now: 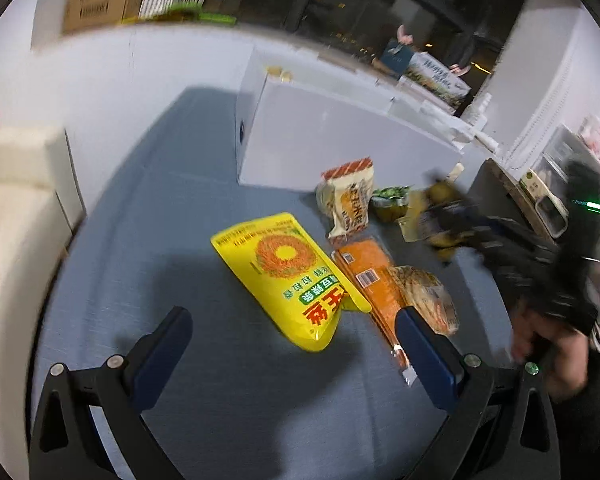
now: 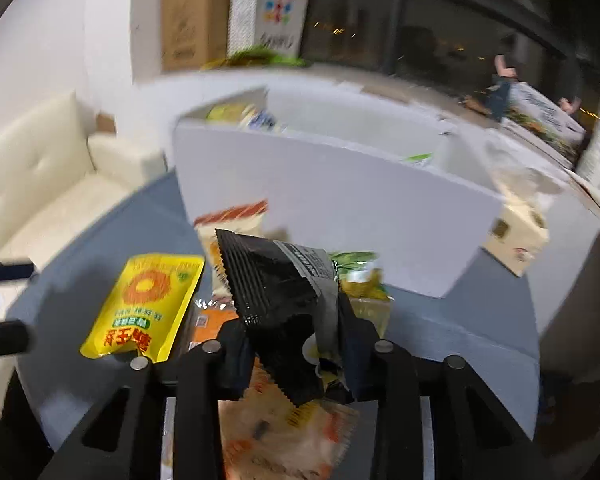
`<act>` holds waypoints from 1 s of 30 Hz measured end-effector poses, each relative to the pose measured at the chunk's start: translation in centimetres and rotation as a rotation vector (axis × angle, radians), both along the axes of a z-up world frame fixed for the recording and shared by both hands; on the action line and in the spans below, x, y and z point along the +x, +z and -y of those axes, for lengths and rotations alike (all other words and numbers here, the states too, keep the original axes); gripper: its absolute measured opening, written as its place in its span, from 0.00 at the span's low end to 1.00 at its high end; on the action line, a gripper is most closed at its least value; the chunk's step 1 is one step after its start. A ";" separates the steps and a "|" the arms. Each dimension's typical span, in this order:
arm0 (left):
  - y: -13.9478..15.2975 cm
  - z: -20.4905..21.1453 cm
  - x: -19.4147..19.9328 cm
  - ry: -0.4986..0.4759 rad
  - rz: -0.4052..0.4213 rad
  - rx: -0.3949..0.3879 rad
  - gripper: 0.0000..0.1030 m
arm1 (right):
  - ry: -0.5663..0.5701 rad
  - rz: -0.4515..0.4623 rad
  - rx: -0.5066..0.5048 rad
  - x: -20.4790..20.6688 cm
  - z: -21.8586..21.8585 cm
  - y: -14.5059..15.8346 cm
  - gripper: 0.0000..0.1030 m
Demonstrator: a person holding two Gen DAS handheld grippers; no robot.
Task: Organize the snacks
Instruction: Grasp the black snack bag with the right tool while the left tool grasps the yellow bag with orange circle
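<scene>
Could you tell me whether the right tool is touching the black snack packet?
Touching: the right wrist view shows the right tool shut on the black snack packet, both fingers pressing its crumpled lower end.

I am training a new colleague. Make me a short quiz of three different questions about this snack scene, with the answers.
1. True or false: the right gripper carries nothing.
2. Multiple choice: what lies nearest the open left gripper? A) yellow packet B) white box C) sofa
3. Fill in: behind the snacks on the grey table stands a ____ box.

Key
1. False: its jaws are shut on a black packet.
2. A
3. white
</scene>
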State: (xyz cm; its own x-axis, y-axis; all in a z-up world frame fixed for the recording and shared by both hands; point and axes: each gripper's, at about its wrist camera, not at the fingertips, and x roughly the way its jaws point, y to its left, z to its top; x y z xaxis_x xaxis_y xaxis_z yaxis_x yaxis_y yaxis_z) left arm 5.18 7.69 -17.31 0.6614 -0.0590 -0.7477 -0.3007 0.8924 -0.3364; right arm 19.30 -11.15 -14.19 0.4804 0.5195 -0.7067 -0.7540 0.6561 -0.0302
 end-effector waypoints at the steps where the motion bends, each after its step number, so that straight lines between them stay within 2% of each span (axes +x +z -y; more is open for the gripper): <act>1: -0.4 0.1 0.7 0.005 -0.018 -0.006 1.00 | -0.013 -0.001 0.030 0.0 0.8 0.6 0.36; 4: -1.7 -0.1 2.8 0.037 -0.076 -0.042 1.00 | -0.057 -0.012 0.132 0.4 3.8 2.8 0.36; 5: -1.9 -0.1 3.5 0.058 -0.097 -0.032 1.00 | -0.071 -0.013 0.163 0.4 4.8 3.4 0.36; 8: -2.3 0.7 5.5 0.108 -0.164 0.076 1.00 | -0.102 0.004 0.229 -0.2 7.2 5.4 0.36; 13: -4.3 2.5 8.5 0.118 -0.257 0.207 1.00 | -0.122 0.032 0.294 -2.1 9.8 7.2 0.36; 14: -4.3 2.9 8.6 0.113 -0.247 0.240 0.99 | -0.118 0.034 0.299 -2.5 9.9 7.3 0.36; 15: -4.3 3.0 8.5 0.104 -0.241 0.242 0.98 | -0.112 0.038 0.303 -2.9 10.1 7.4 0.36; 16: -4.0 3.2 8.3 0.084 -0.227 0.249 0.85 | -0.108 0.042 0.303 -3.2 10.2 7.5 0.36; 17: -3.5 3.4 7.9 0.060 -0.208 0.282 0.45 | -0.102 0.045 0.302 -3.6 10.2 7.5 0.36; 18: -3.2 3.5 7.4 0.039 -0.182 0.287 0.36 | -0.094 0.049 0.297 -3.9 10.2 7.4 0.36; 26: -1.6 1.5 1.8 -0.048 -0.070 0.170 0.34 | -0.080 0.008 0.300 -4.7 10.4 5.9 0.36; 30: 1.0 1.1 -0.7 -0.078 0.016 0.146 0.34 | -0.064 -0.040 0.309 -4.7 10.0 4.9 0.36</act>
State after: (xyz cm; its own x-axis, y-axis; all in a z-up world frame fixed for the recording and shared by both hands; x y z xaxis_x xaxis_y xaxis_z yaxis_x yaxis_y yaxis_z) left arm 4.49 6.61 -16.26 0.6706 -0.0018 -0.7418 -0.2248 0.9525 -0.2056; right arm 14.62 -21.20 -9.27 0.4938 0.6821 -0.5394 -0.7076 0.6757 0.2067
